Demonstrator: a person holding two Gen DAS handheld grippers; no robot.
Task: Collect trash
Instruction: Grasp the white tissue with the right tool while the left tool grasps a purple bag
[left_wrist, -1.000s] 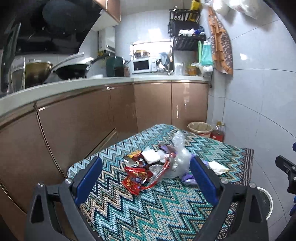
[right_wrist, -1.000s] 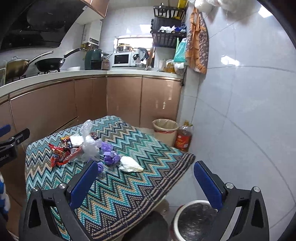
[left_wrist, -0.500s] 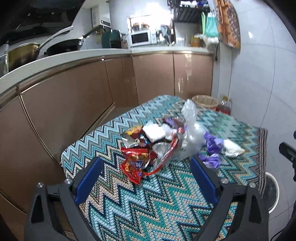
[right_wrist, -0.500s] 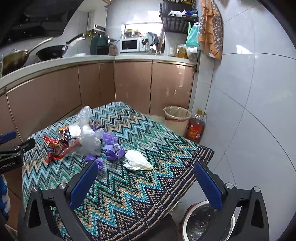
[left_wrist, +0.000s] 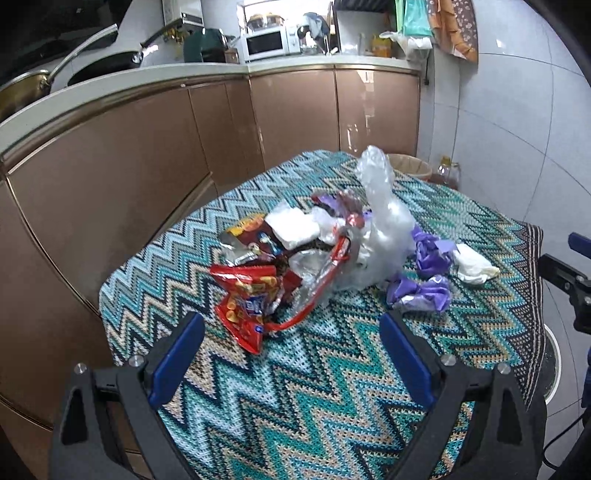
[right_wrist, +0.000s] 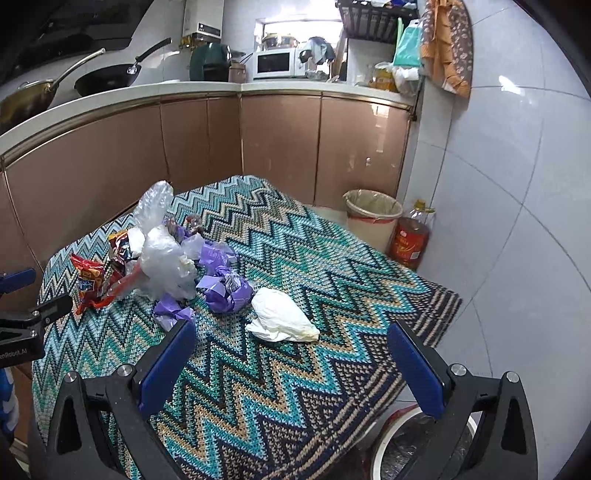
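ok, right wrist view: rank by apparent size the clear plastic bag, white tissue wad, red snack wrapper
1. clear plastic bag, clearly largest
2/3. white tissue wad and red snack wrapper look alike; the tissue is nearer, so unranked.

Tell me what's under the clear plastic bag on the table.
The clear plastic bag overlaps a red-edged wrapper and foil scraps, on the zigzag cloth. Anything directly beneath its crumpled bulk is hidden.

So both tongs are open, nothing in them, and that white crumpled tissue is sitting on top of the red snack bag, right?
Not quite. Both tongs, left and right, are open and hold nothing, but the tissue lies on the cloth by itself, away from the red snack bag, with purple wrappers and a clear bag between them. The right wrist view shows it.
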